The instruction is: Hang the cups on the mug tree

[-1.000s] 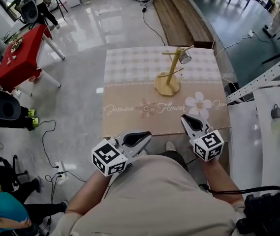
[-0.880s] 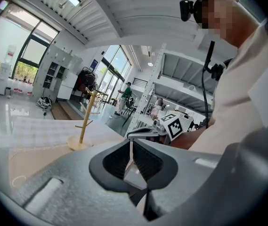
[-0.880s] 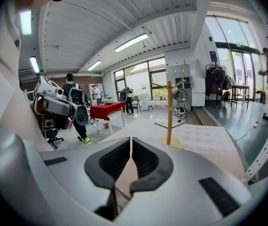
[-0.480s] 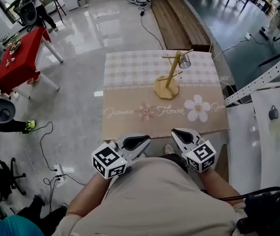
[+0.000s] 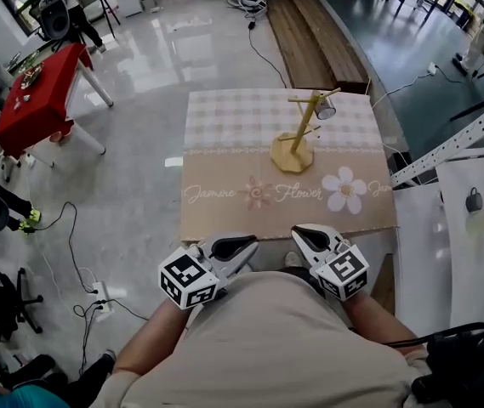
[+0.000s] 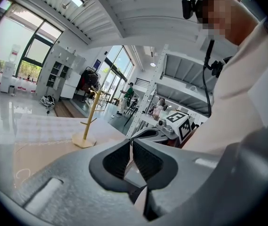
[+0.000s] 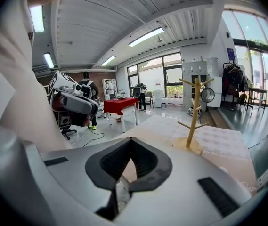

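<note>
A wooden mug tree [image 5: 297, 138] stands upright at the far middle of the table [image 5: 224, 211], which has a beige flowered cloth. One metal cup [image 5: 325, 109] hangs on its upper right peg. The right gripper view shows the mug tree [image 7: 193, 119] and the cup [image 7: 207, 94] ahead to the right; in the left gripper view the mug tree [image 6: 90, 119] lies ahead to the left. My left gripper [image 5: 253, 241] and right gripper [image 5: 297, 231] are held close to the person's body at the table's near edge. Both are shut and empty, with the jaws meeting at the tips.
A red table [image 5: 37, 92] stands on the glossy floor at the far left, with chairs and cables around it. Wooden planks [image 5: 310, 24] lie beyond the table. A white metal rack [image 5: 454, 143] runs along the right.
My right gripper has moved left and back toward the body, off the cloth's near right corner. The left gripper has hardly moved.
</note>
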Available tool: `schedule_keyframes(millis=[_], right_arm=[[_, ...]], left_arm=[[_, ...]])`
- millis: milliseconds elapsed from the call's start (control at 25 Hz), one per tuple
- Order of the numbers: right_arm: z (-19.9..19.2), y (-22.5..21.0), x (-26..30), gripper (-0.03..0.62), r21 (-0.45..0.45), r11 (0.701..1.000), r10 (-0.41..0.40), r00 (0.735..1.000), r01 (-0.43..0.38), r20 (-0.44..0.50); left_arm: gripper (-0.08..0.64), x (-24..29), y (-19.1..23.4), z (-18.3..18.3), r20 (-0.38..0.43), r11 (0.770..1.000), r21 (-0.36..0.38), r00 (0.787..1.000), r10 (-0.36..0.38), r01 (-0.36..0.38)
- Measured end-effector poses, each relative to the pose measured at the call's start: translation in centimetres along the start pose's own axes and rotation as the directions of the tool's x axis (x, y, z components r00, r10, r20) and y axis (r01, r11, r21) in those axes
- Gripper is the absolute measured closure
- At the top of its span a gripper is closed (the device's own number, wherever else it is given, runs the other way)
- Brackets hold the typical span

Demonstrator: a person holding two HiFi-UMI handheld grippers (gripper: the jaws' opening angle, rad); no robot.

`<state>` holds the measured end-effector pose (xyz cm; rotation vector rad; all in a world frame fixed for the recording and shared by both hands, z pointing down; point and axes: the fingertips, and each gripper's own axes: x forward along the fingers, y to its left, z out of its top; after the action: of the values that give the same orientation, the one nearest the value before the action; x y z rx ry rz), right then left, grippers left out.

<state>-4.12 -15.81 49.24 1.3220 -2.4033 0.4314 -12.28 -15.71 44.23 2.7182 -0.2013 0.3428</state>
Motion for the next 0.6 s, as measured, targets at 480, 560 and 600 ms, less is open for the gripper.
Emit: schedule_keyframes(millis=[480, 560, 600], right_arm=[[0.52, 0.13, 0.31, 0.578, -0.014, 1.000, 0.008, 1.000, -0.008, 0.011], [0.30, -0.02, 0.31, 0.578, -0.013, 1.000, 0.009, 1.000, -0.009, 0.009], [0.19, -0.11, 0.29, 0.578, -0.013, 1.000, 0.010, 1.000, -0.009, 0.008]], left_arm=[[0.535, 0.30, 0.34, 0.41, 0.013, 1.000, 0.009, 1.000, 0.004, -0.005], [0.535, 0.56, 0.41, 0.27, 0.013, 1.000, 0.008, 1.000, 0.004, -0.004], [0.535, 0.69, 0.43, 0.20, 0.013, 1.000, 0.007, 1.000, 0.004, -0.004]])
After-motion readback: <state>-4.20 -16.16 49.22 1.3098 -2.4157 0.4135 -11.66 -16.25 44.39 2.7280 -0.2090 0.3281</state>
